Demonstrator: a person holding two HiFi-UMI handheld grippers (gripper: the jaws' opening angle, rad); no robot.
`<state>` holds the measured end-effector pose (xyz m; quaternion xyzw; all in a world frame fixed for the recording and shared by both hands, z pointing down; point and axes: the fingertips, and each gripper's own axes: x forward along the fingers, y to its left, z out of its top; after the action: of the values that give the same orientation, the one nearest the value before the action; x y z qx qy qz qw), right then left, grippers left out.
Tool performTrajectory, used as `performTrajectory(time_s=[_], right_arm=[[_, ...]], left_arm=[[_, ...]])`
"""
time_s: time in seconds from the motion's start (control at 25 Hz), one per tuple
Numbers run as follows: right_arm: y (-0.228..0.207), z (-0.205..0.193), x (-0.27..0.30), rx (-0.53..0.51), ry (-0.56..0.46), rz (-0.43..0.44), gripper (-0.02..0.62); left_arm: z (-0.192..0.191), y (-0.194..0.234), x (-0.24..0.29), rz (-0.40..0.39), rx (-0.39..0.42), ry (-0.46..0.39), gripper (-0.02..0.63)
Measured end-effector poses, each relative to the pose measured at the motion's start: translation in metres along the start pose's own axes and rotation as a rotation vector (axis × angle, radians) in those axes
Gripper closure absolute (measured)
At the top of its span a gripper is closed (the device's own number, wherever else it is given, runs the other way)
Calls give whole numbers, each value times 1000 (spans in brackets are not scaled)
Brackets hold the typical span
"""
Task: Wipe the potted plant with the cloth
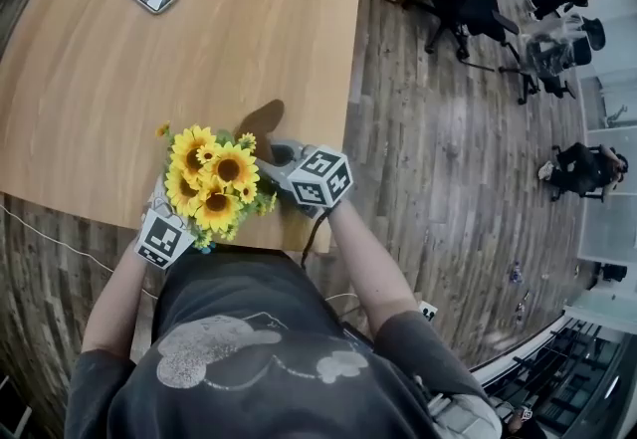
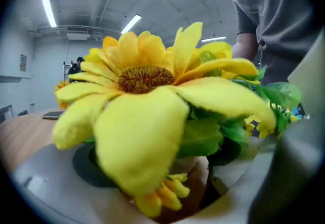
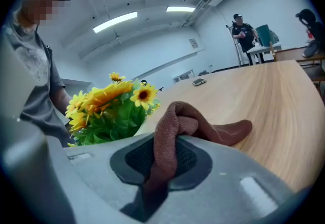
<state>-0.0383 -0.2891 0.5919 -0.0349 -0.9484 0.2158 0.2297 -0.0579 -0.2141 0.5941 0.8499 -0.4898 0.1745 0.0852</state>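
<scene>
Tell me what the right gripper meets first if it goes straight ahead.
Likely the wooden tabletop: the right gripper, shut on the brown cloth, points over bare wood, with the potted sunflowers off to its left. Depth is hard to judge.

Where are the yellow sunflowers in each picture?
Head view: the sunflowers are left of middle, at the near edge of the wooden table.
Left gripper view: the sunflowers fill the middle, very close.
Right gripper view: the sunflowers are left of middle.
Shared landmark: the wooden table shows in all three.
</scene>
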Motion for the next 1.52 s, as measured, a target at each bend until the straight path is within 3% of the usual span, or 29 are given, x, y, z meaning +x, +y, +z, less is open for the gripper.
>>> performTrajectory(time_s=[0.16, 0.36, 0.64, 1.0, 1.24, 1.52], right_arm=[[3, 5, 16, 1, 12, 42, 546], [10, 7, 14, 41, -9, 88, 546], [11, -4, -4, 116, -58, 76, 548], [39, -29, -39, 299, -211, -76, 546], [61, -45, -60, 369, -248, -169, 546], [50, -41, -86, 379, -316, -309, 546]], left_arm=[[0, -10, -2, -57, 20, 7, 69], [1, -14, 0, -63, 21, 7, 69], [-4, -11, 4, -84, 23, 12, 67], [-1, 0, 1, -110, 18, -2, 64], [2, 5, 9, -95, -4, 15, 54], [-5, 11, 0, -87, -40, 7, 20]])
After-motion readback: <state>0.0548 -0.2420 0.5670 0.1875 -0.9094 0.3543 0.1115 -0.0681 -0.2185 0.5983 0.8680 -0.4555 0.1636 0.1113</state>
